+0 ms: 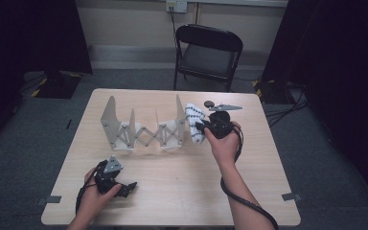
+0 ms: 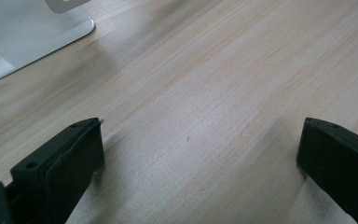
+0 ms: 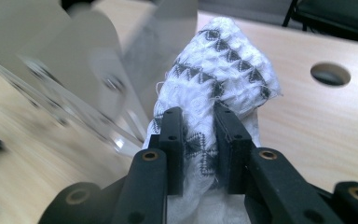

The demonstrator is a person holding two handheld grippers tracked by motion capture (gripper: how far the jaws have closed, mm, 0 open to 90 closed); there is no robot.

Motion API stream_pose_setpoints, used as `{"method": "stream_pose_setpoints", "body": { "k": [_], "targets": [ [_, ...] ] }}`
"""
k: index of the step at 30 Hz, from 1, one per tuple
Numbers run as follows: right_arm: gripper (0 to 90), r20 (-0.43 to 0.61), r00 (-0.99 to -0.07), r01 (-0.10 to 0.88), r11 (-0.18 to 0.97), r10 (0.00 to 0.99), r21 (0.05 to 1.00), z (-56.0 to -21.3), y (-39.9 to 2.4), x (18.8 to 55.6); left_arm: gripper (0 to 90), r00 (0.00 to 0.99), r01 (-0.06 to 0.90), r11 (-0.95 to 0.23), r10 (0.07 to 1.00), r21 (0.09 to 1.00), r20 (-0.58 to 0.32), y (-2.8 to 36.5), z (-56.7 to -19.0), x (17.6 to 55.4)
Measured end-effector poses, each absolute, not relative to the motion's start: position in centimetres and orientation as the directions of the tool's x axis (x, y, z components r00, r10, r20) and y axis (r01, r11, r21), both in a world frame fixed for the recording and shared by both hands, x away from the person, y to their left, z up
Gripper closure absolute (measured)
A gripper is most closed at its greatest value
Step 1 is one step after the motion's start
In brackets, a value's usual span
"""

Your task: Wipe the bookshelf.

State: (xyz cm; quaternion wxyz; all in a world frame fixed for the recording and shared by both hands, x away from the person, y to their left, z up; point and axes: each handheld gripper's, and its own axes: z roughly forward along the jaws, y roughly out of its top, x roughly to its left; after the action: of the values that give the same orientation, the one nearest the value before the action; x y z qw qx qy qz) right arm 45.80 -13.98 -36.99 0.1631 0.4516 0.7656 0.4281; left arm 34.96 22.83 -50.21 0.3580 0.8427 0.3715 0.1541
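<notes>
My right tool [image 3: 199, 140] pinches the white patterned cloth [image 3: 223, 70], its length running straight ahead, just right of the folding rack [image 1: 143, 127], while my left tool [image 2: 200, 158] rests spread on the counter [image 1: 182, 187], well apart.

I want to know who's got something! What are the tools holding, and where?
The right tool pinches the white patterned cloth around its bunched middle. The left tool holds nothing.

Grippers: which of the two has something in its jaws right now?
The right gripper, pinching the white patterned cloth beside the rack. The left gripper sits open over bare table.
</notes>
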Motion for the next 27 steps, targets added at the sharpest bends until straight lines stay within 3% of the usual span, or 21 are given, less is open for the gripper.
{"method": "stream_pose_setpoints", "body": {
  "k": [3,8,27],
  "targets": [
    [74.0,0.137,-0.561,0.516,0.215,0.816,0.829,-35.1,-13.4,44.6,0.1,0.674,0.519,-0.467,0.738,0.716,-0.007,22.8,-50.2,34.9],
    [73.7,0.083,-0.583,0.509,0.284,0.808,0.812,-36.0,-12.4,44.0,0.1,0.674,0.518,-0.468,0.738,0.716,-0.006,22.8,-50.2,34.9],
    [72.8,0.155,-0.578,0.644,0.331,0.801,0.689,-47.2,-11.8,44.0,0.1,0.674,0.517,-0.471,0.739,0.714,-0.001,22.8,-50.2,34.8]
  ]
}}
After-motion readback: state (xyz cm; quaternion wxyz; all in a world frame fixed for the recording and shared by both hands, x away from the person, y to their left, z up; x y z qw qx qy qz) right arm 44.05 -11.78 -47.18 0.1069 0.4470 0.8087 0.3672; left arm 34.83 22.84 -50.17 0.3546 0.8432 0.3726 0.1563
